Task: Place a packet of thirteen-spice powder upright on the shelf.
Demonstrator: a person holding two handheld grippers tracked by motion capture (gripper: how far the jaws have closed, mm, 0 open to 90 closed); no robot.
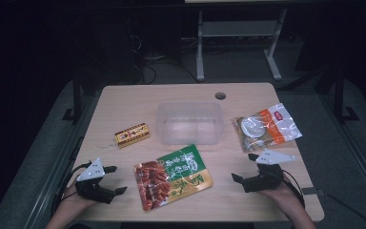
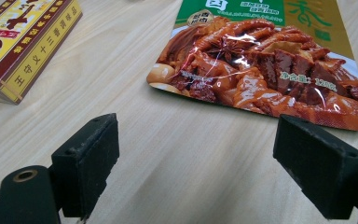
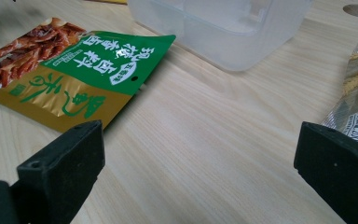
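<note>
The left hand-held gripper (image 1: 115,180) rests at the near left of the tabletop (image 1: 124,102), jaws spread wide and empty. The right hand-held gripper (image 1: 246,168) sits at the near right, likewise released with nothing between its jaws. Between them, near the front edge, lies the green and red snack bag (image 1: 172,175), flat and apart from both grippers. Just beyond it stands a clear plastic box (image 1: 188,122), empty. A small yellow and red carton (image 1: 132,134) lies to the left of the box. An orange and clear packet (image 1: 266,127) lies to the far right, just beyond the right gripper. Bare wood separates each gripper from the snack bag.
</note>
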